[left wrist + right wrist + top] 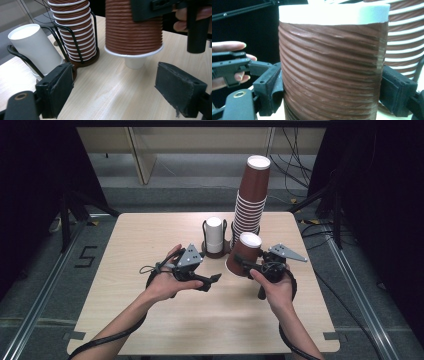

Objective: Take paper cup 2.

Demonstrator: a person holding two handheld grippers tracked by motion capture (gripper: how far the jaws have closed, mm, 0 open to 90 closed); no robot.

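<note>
My right gripper (246,263) is shut on a brown ribbed paper cup (244,254), held upside down and tilted just above the table; its pads (270,87) press the cup's sides (332,75). Under the cup's white rim (133,51) pokes out the narrow end of a white cup (135,63), down at the table top. My left gripper (214,280) is to the cup's left, low over the table. Its jaws (115,92) stand open with only bare wood between them, pointing at the brown cup.
At the back of the wooden table (150,240) a dark wire holder (204,234) carries an upside-down white cup (214,235) and a tall stack of brown cups (251,200). The table's edges drop to the floor and cables lie behind.
</note>
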